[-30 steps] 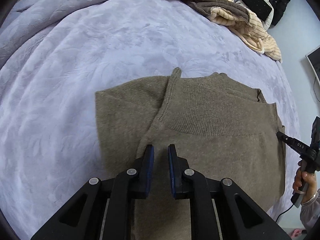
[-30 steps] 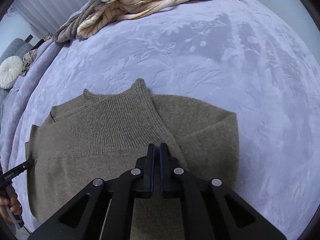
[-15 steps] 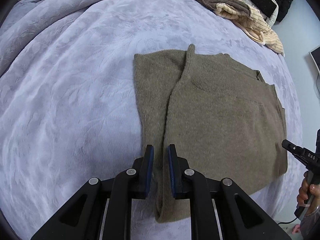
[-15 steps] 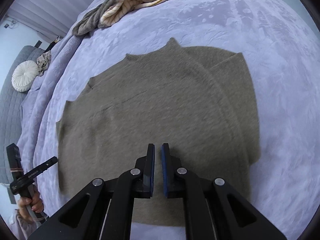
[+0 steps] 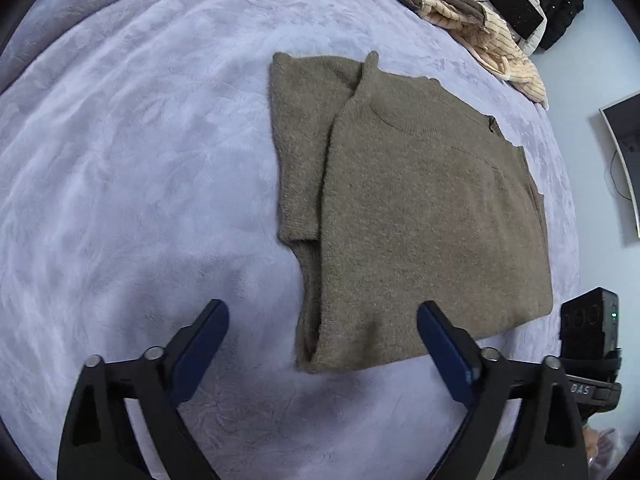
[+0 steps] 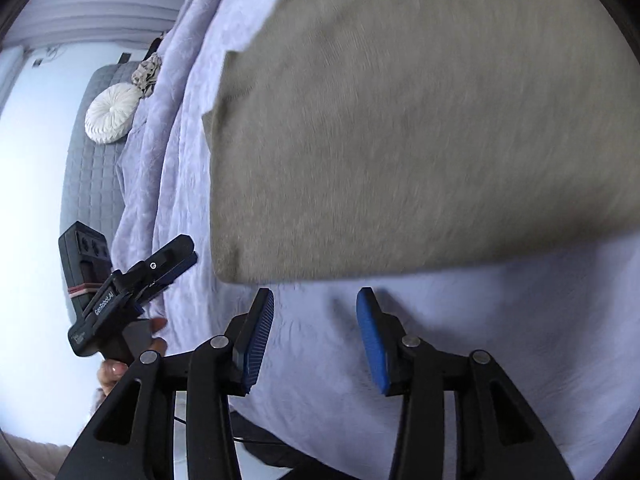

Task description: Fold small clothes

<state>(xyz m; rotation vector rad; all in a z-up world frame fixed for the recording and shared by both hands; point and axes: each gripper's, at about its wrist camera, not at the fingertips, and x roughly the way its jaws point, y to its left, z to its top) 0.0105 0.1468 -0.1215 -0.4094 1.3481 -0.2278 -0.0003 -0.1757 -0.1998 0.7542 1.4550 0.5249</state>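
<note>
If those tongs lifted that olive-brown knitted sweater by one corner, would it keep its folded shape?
Probably not. The olive-brown knitted sweater looks soft and limp, lying flat with loose folded layers, so it would likely droop and unfold. Its fuzzy knit should grip well, not slip.

A home bedroom. A wide bed covered by a lavender embossed blanket point(image 5: 140, 160) fills both views. Loose striped and brown clothes point(image 5: 480, 28) are heaped at its edge toward one o'clock. A grey quilted headboard point(image 6: 96, 152) with a round white pleated cushion point(image 6: 113, 113) stands at ten o'clock in the right wrist view.
</note>
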